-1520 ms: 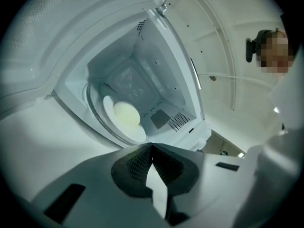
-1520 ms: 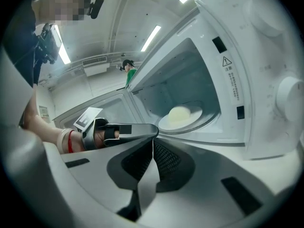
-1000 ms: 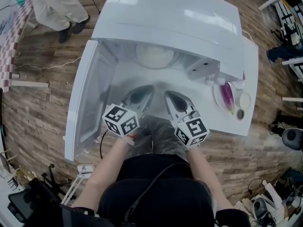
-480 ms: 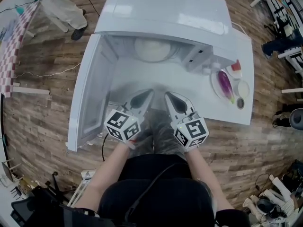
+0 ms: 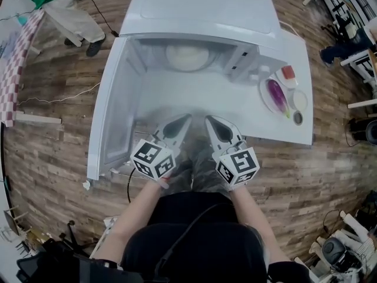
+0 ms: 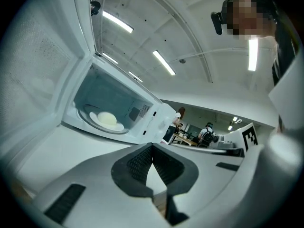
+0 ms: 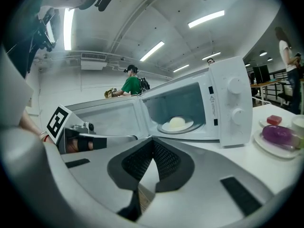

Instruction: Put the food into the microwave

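Note:
The white microwave (image 5: 203, 13) stands at the back of the white table (image 5: 194, 96), its door (image 5: 115, 114) swung open to the left. Inside, a pale round bun (image 5: 187, 56) lies on the turntable plate; both gripper views show the bun (image 6: 107, 119) (image 7: 177, 122) as well. My left gripper (image 5: 184, 120) and right gripper (image 5: 210, 121) hover side by side near the table's front edge, well short of the cavity. Each gripper is shut with nothing between its jaws (image 6: 152, 148) (image 7: 153, 144).
To the right of the microwave sits a plate with a purple eggplant (image 5: 275, 94), a red item (image 5: 288, 75), a small white bowl (image 5: 300, 101) and a small dark dish (image 5: 298, 118). A person's legs (image 5: 70, 16) show at the far left on the wooden floor.
Both grippers have drawn back from the microwave toward the table's front edge, still shut. The head view has shifted, so the microwave sits higher in the picture.

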Demonstrator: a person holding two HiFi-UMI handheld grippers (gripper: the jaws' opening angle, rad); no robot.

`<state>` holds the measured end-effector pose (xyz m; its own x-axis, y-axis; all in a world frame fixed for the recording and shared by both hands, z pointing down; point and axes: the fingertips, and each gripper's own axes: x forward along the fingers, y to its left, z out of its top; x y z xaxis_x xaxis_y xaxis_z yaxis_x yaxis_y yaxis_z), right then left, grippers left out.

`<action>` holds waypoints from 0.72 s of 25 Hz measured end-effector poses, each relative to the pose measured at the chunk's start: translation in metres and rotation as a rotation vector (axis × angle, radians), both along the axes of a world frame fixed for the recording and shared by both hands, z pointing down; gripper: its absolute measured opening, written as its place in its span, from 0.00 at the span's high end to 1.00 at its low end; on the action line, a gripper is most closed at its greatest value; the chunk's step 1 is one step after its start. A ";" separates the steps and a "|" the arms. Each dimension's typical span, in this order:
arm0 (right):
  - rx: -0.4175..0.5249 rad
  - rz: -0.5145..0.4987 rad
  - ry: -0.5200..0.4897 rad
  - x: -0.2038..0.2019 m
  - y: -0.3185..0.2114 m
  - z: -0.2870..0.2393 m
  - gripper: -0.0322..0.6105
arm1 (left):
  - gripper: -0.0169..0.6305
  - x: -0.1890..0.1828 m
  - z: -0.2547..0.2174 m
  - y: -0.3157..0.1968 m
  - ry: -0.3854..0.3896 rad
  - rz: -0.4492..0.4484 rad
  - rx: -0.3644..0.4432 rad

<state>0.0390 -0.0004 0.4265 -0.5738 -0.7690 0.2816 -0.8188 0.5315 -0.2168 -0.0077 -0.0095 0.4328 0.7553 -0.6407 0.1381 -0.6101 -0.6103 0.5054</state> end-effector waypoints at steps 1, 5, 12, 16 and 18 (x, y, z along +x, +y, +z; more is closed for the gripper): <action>0.004 0.004 0.002 0.000 0.002 -0.001 0.92 | 0.96 0.000 0.000 0.002 -0.006 -0.001 0.003; 0.028 0.039 0.013 0.002 0.008 -0.004 0.92 | 0.96 0.002 0.001 0.012 -0.113 0.021 0.067; 0.045 0.055 0.035 0.012 0.008 -0.010 0.92 | 0.96 0.008 -0.009 0.011 -0.105 0.025 0.094; 0.050 0.034 0.040 0.011 0.007 -0.012 0.92 | 0.96 0.005 -0.012 0.009 -0.102 0.005 0.098; 0.049 0.019 0.043 0.008 0.007 -0.012 0.92 | 0.96 0.002 -0.012 0.009 -0.104 -0.012 0.097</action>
